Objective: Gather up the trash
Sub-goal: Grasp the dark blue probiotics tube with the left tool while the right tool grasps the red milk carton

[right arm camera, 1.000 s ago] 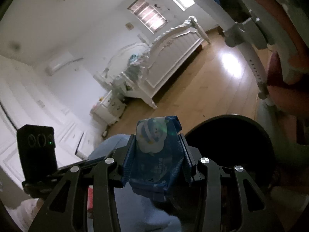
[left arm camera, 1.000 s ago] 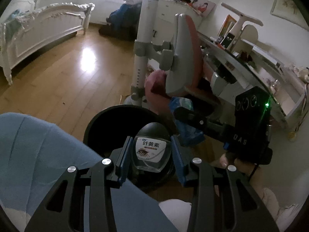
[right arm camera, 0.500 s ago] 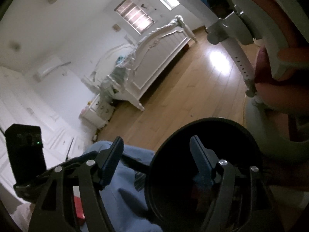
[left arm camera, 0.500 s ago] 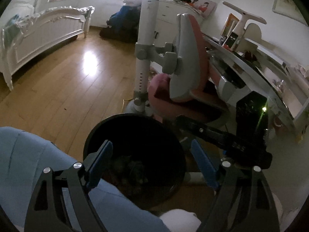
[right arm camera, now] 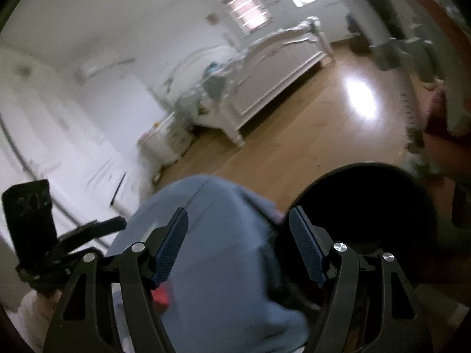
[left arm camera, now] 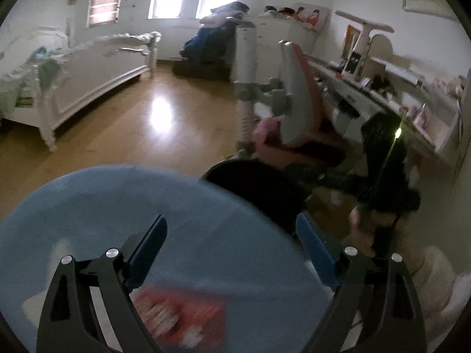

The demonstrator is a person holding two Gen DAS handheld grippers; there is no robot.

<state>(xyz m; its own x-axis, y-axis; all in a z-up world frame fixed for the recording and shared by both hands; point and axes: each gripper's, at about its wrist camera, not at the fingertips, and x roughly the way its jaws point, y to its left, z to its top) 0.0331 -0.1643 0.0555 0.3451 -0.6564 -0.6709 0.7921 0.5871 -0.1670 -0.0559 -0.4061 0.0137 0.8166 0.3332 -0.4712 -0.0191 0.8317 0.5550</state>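
Both pairs of our jaws stand spread with nothing between them: the left gripper is opening wider over the light blue trouser leg of the person, and the right gripper holds its blue pads apart above the same leg. We see the black trash bin on the wooden floor just past the knee, its dark mouth open toward us in the right wrist view; what lies inside is too dark to tell. Low in our left wrist view a red packet shows blurred beneath the left gripper, near the bottom edge, and a small red patch shows by the left finger in the right wrist view. Beyond the bin stands a pink and grey chair, with a cluttered desk along the wall to its right. A white bed sits across the floor at left.
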